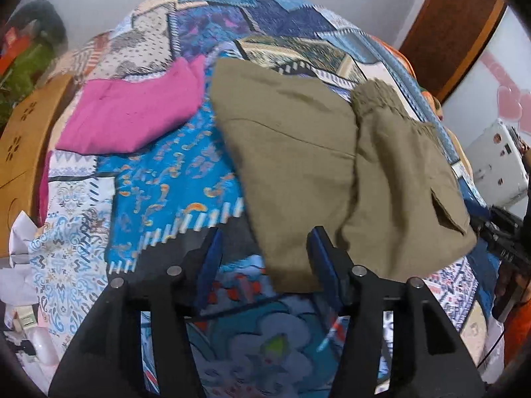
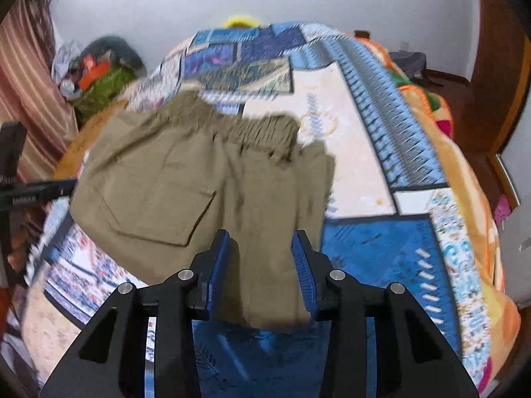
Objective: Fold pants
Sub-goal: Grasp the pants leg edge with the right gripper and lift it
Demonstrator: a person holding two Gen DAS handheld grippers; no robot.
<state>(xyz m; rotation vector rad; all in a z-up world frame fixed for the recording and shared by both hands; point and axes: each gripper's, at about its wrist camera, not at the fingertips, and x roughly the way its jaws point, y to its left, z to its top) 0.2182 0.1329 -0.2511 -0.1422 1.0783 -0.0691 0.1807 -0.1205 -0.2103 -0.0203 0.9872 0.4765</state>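
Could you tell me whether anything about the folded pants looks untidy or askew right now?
The khaki pants lie in a rough fold: the gathered waistband is bunched and one layer's edge sticks out unevenly at the right. The pink garment looks neatly folded.

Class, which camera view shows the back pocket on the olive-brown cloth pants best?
The right wrist view: the whole back pocket of the olive-brown cloth pants faces the camera, outline and opening visible. The left wrist view shows only a pocket squeezed near the pants' right edge.
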